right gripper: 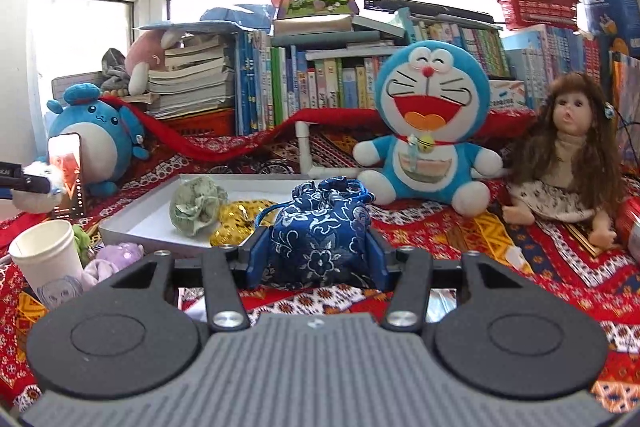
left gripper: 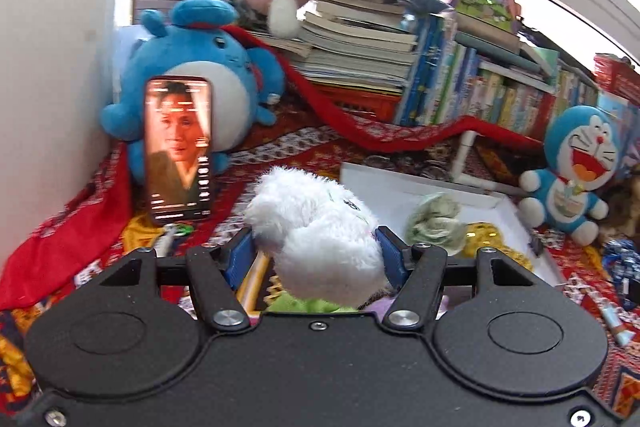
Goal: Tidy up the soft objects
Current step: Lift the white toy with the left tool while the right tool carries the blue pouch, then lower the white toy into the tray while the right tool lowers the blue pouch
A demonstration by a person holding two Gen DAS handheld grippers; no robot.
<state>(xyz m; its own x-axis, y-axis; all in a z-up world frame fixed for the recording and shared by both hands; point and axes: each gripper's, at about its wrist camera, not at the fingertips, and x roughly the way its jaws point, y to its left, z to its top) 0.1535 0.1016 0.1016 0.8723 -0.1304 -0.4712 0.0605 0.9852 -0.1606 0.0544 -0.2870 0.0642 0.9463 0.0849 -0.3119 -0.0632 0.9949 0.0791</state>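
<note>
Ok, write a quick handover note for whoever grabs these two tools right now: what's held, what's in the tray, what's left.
Left tool: shut on the fluffy white plush toy, lifted clear of the cloth.
Right tool: shut on the blue floral drawstring pouch.
Shallow white tray: already holds the crumpled green fabric pouch and the shiny gold pouch.
Left to do: set both held items in the tray; the small purple plush beside the white paper cup is still out.

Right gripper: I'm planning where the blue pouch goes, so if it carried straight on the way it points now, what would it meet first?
Probably the white tray, near the gold pouch lying in it. The right gripper, shut on the blue floral pouch, points that way; depth is uncertain.
</note>
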